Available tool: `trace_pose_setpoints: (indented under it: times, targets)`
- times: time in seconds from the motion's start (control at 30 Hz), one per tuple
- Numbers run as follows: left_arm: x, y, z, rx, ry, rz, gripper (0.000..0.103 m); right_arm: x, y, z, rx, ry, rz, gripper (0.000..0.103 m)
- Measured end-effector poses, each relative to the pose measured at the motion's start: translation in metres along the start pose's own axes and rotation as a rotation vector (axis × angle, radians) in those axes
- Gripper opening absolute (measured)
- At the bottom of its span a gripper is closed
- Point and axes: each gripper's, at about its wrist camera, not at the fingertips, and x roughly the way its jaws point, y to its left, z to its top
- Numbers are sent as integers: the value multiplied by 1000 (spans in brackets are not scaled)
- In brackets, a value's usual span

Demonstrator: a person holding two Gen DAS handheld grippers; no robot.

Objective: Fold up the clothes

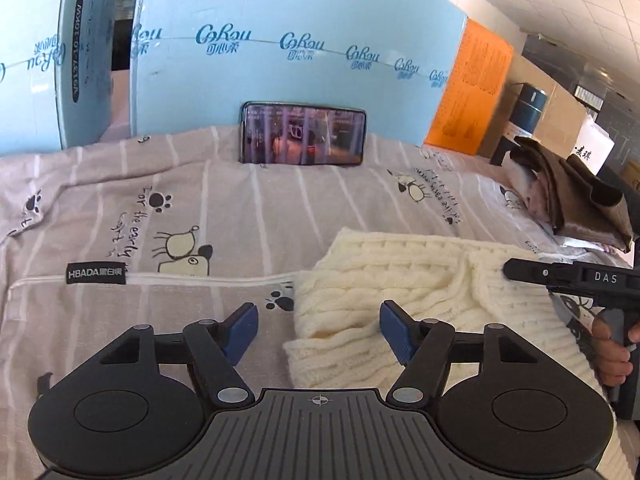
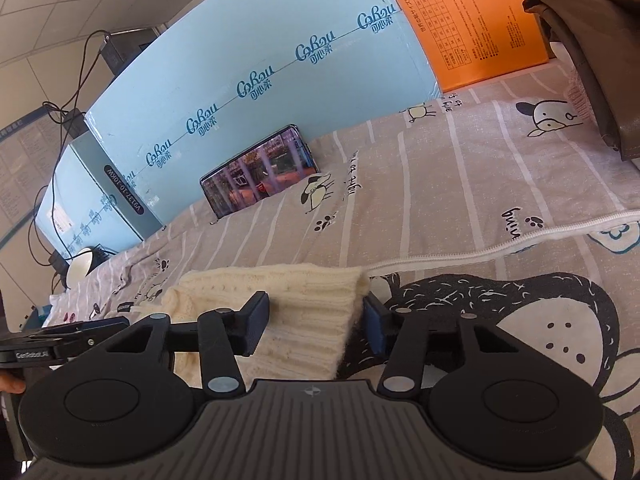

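Cream knit: cable-knit sweater (image 1: 404,308), folded into a bunch, lies on the striped grey cartoon-print bedcover (image 1: 200,220), at about 4 o'clock in the left wrist view.
Left gripper (image 1: 318,334): jaws wide apart, holding nothing; the sweater's left edge sits between the blue pads (image 1: 394,332), whether touching cannot be told.
Right gripper (image 2: 316,322): jaws spread, gripping nothing; the ribbed sweater edge lies between the fingers.
Cross-view: right gripper seen at 3 o'clock from the left wrist, tip over the knit.
Phone (image 1: 303,133): at 12 o'clock, propped against a light blue carton (image 1: 300,60), screen lit.
Orange box (image 1: 468,92): at 2 o'clock, beside the carton.
Brown cloth (image 1: 576,196): piled at 3 o'clock, apart from the sweater.
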Motion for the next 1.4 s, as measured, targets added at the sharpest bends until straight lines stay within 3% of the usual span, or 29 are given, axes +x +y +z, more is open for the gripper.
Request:
trace_pose_setpoints:
  times: [0.03, 0.1, 0.13, 0.17, 0.3, 0.43, 0.57, 0.67, 0.8, 0.9, 0.97, 1.07, 1.13, 1.27, 1.37, 1.4]
  targets:
    - [3, 0, -2, 3, 5, -27, 47, 1, -1, 1, 2, 5, 11, 34]
    - [1, -8, -3, 50, -15, -3, 35, 1, -1, 1, -1, 12, 38, 22]
    - [-3, -12, -4, 84, -37, 12, 21, 1, 0, 2, -6, 10, 53, 17]
    - [-7, -17, -4, 117, -59, 27, 10, 0, 1, 2, -15, 2, 62, 16]
    - [-23, -32, 10, 174, -158, 27, 10, -14, 9, 7, -42, -94, 100, 15]
    - [-23, -53, 31, 240, -227, 47, 10, -23, 15, 27, -33, -185, 68, 14]
    - [-1, -67, 51, 298, -240, 92, 10, -24, 9, 55, -8, -241, 9, 14]
    - [34, -71, 61, 305, -198, 123, 11, -15, -2, 67, -13, -257, -62, 14]
    - [75, -73, 63, 336, -108, 191, 19, 6, -30, 61, 52, -199, -121, 14]
    - [87, -69, 64, 333, -80, 278, 38, 18, -47, 55, 99, -126, -174, 15]
    - [71, -71, 62, 333, -127, 324, 54, 16, -49, 53, 119, -123, -185, 22]
    - [33, -83, 51, 377, -200, 350, 70, 1, -40, 52, 72, -196, -230, 46]
    - [9, -92, 36, 390, -221, 320, 77, -12, -30, 48, 24, -260, -237, 50]
    - [-33, -117, -6, 423, -236, 234, 77, -33, -8, 37, -43, -330, -192, 58]
    - [-37, -134, -31, 483, -155, 78, 77, -40, 4, 27, -64, -316, -117, 62]
    - [-32, -137, -35, 502, -118, 62, 77, -41, 7, 24, -69, -305, -93, 62]
